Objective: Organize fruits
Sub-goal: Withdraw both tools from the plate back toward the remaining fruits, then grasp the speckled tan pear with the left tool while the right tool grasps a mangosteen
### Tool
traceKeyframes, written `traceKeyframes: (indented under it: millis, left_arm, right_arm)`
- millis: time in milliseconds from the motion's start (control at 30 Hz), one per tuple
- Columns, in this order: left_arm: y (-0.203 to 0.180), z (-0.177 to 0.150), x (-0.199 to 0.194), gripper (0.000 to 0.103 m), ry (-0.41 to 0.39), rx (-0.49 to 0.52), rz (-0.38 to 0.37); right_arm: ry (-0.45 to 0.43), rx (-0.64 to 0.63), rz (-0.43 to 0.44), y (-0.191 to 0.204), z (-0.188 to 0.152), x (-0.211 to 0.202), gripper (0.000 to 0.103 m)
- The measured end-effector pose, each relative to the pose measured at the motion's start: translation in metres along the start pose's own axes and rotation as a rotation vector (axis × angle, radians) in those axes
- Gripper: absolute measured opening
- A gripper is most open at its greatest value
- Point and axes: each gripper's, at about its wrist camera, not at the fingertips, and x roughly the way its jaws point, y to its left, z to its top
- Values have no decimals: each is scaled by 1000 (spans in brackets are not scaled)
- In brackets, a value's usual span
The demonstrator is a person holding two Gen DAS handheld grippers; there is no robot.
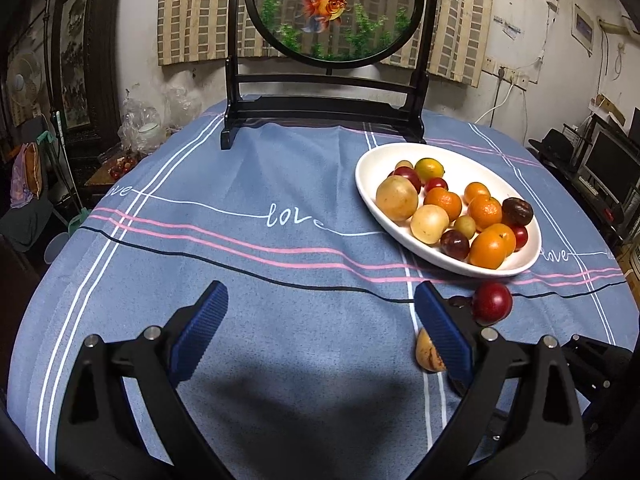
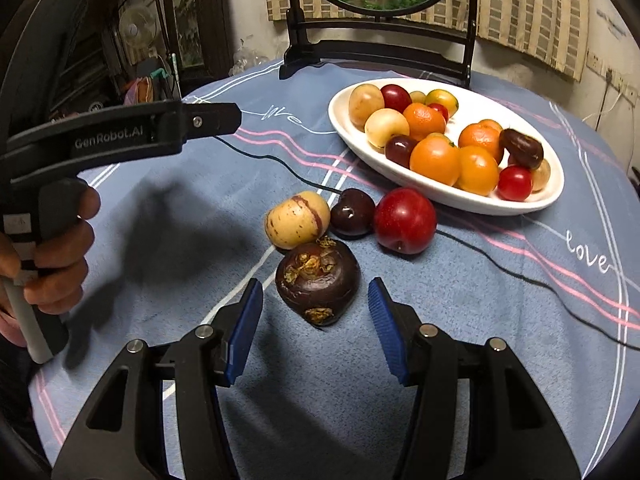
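Your right tongs (image 2: 316, 332) stand released, pads either side of the dark mangosteen (image 2: 318, 282) but clear of its skin. It lies on the bench (image 2: 160, 240) at the near end of a cluster of four loose fruits: the tan fruit (image 2: 297, 219) touches it at 11 o'clock, the small dark plum (image 2: 352, 213) sits at 12, and the red plum (image 2: 405, 220) at 1, just short of the white dish (image 2: 556, 196).

Expect the mangosteen to feel firm and fairly heavy for its size, with a hard rind that takes a squeeze. It looks smooth and round, so it may roll. Close on its widest belly, away from the crusty calyx.

Your left tongs (image 1: 320, 328) hang released and empty over bare cloth.
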Motion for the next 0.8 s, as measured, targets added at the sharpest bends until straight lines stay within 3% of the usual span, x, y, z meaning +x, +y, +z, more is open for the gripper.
traceKeyframes:
  millis: [533,667,800]
  left_arm:
    - [-1,-1,6,96,8,17,40]
    - [-9,-3,7,96,47,50,-43]
    - [-26,-8,5,95,62,122,-118]
  right_arm:
    - [13,-35,-65,5,1,6,46]
    - [13,30,-26,-8,2,-2,46]
    - [-51,129,-17,-34,7,-25,46]
